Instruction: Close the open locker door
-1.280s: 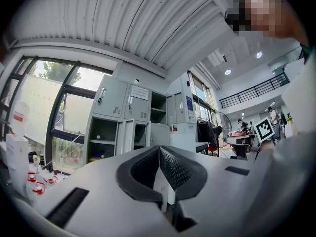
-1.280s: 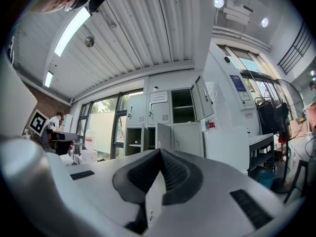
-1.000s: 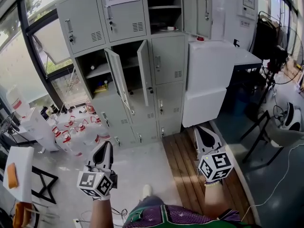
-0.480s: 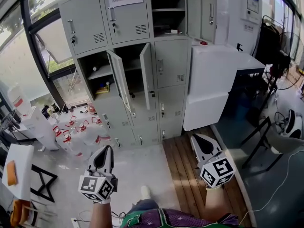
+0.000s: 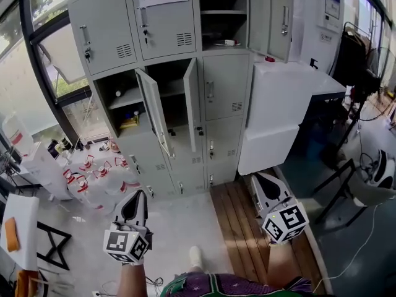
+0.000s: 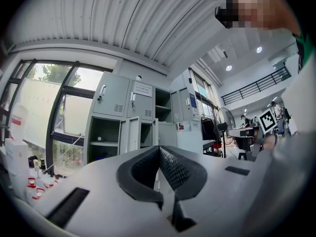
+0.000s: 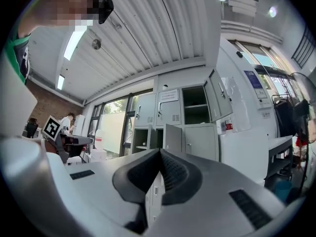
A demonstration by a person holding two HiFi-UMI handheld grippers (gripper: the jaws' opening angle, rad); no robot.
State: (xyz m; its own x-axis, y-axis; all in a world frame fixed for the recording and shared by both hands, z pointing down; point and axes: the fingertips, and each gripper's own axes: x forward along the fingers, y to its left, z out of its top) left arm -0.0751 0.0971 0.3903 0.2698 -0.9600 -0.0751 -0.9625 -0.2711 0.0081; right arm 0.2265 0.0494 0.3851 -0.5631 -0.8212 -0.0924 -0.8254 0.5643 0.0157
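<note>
A bank of grey lockers stands ahead against the wall. In its middle row two doors hang open side by side: the left door and the right door, with dark compartments behind them. A top-row door is open as well. My left gripper is shut and empty, held level over the floor well short of the lockers. My right gripper is also shut and empty, over the wooden floor strip. The left gripper view shows shut jaws below the open doors; the right gripper view shows the same.
A white cabinet stands right of the lockers. Several water bottles crowd the floor at the lower left, below a window. A black stool and cables lie at the right. A white table sits at the far left.
Both grippers have moved forward toward the lockers, still shut. The lockers sit a little larger and closer in the head view.
</note>
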